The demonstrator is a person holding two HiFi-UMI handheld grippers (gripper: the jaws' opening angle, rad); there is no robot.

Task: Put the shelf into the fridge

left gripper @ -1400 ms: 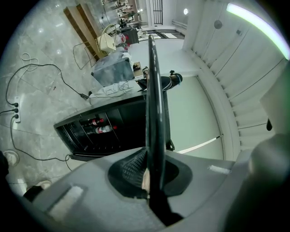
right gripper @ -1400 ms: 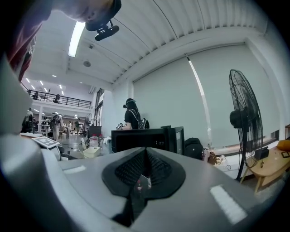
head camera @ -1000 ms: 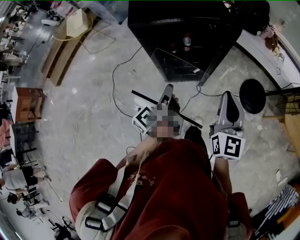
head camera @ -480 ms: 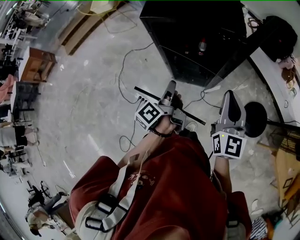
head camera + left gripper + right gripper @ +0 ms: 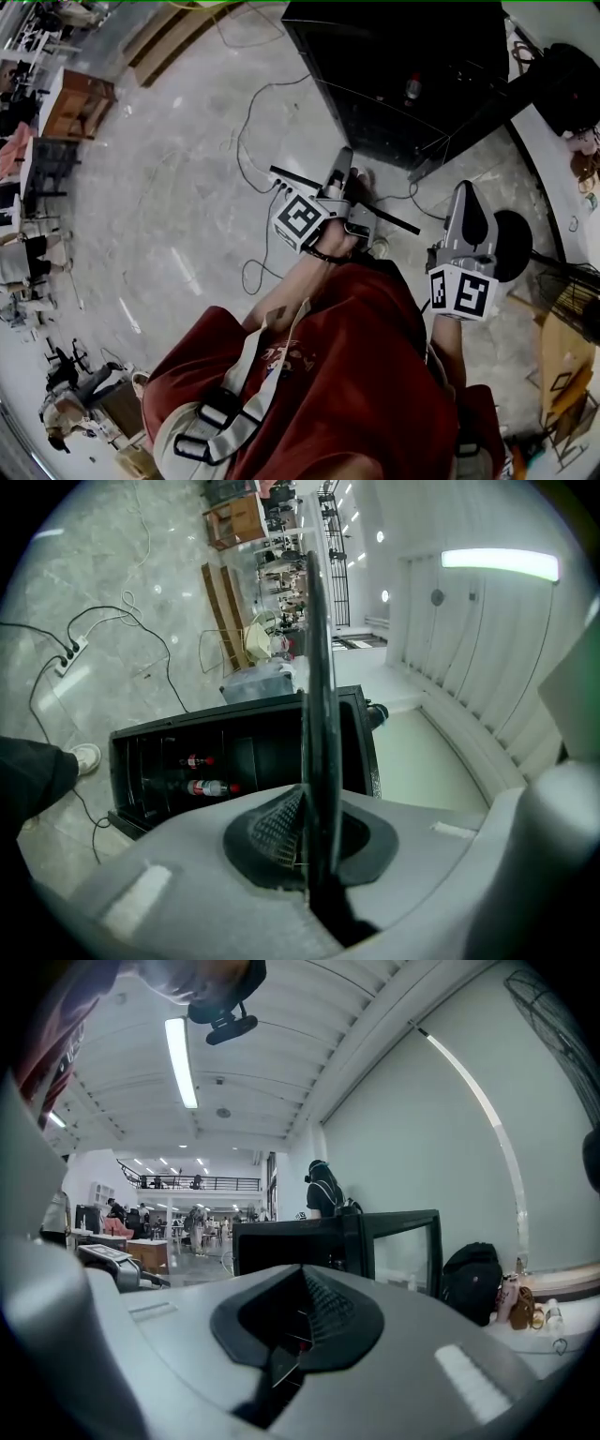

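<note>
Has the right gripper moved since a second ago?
Yes. The right gripper has advanced toward the fridge: the black round stool, earlier level with its tip, now sits beside its body.

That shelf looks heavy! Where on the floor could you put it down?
The wide bare floor on the person's left, between the cables and the wooden cabinet, is free. It is crowded in front of the fridge, where the cables run, and on the right by the black round stool.
</note>
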